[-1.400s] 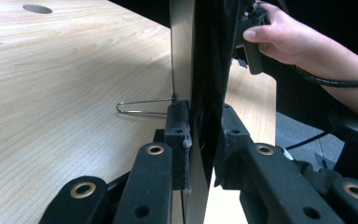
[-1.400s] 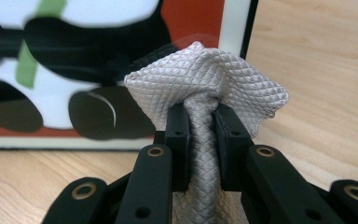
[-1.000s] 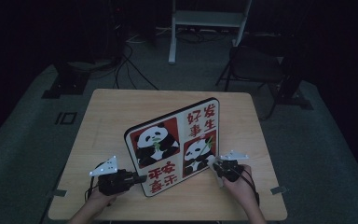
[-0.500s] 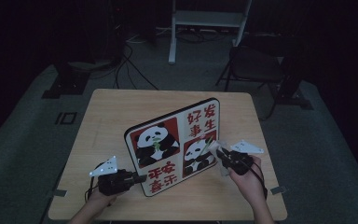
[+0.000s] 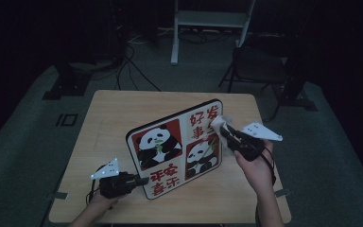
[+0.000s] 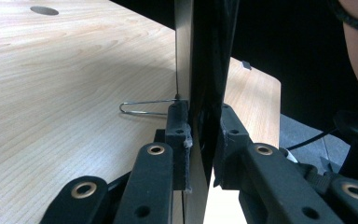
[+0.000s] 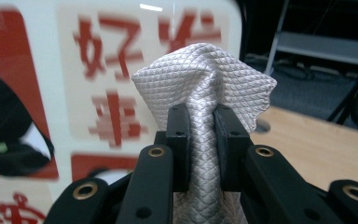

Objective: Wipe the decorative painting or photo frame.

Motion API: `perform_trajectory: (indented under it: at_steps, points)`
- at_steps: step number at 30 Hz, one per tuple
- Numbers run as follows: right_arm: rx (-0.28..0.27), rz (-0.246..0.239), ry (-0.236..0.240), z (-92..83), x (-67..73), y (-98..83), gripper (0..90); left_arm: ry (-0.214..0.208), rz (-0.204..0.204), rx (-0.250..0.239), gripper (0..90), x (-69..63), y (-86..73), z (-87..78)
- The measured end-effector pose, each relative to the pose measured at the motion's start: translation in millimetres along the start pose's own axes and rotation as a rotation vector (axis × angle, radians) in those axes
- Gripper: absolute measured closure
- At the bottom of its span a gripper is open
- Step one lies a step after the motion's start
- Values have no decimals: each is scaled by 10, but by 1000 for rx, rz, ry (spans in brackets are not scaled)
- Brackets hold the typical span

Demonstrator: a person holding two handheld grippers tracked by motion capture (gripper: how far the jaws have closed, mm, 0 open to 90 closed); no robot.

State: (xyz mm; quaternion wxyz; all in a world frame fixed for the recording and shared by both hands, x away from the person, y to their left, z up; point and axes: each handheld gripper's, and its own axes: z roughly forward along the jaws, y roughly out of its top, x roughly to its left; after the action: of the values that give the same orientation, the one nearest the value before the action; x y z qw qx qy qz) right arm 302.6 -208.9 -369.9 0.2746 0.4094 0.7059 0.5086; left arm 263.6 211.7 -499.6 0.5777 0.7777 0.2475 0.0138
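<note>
Against the panda board's (image 5: 177, 150) upper corner, the right gripper (image 5: 223, 128), pinching a cloth (image 7: 204, 74), had risen, likely wiping upward; the left gripper (image 5: 137, 180) clamped the board's edge.

Dim room, grey carpet (image 5: 23, 142), black chair (image 5: 257, 71)

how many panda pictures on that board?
2. On the upright panda board: one in the red panel at upper left, one in the white panel at lower right, near the cloth. Its back face is hidden.
</note>
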Motion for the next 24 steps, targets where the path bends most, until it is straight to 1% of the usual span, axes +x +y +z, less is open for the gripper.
perform_trajectory:
  at_steps: [5,9,11,13,14,16,18,20,21,24]
  points:
    - [-53,-17,7,-1,48,220,780,0,-3,-1,796,-1,-2,0]
    - [-87,-31,13,32,89,397,780,3,-1,-1,796,-4,0,1]
    - [-94,-42,14,56,117,484,780,2,-2,-1,796,-6,0,0]
    - [-105,-44,24,90,150,554,780,0,-2,0,796,-5,-1,0]
    - [-102,-54,26,115,170,587,780,1,-2,-1,796,-5,-1,0]
    - [-106,-58,35,157,203,617,779,0,0,-1,796,-2,0,0]
    - [-94,-76,36,215,244,630,780,-1,2,1,796,0,1,-1]
    - [-78,-81,37,281,269,617,780,0,3,1,796,-2,1,-1]
    - [-70,-87,30,314,276,599,779,-1,4,2,796,-1,1,-3]
    - [-62,-83,32,369,272,546,779,0,5,4,795,5,2,-9]
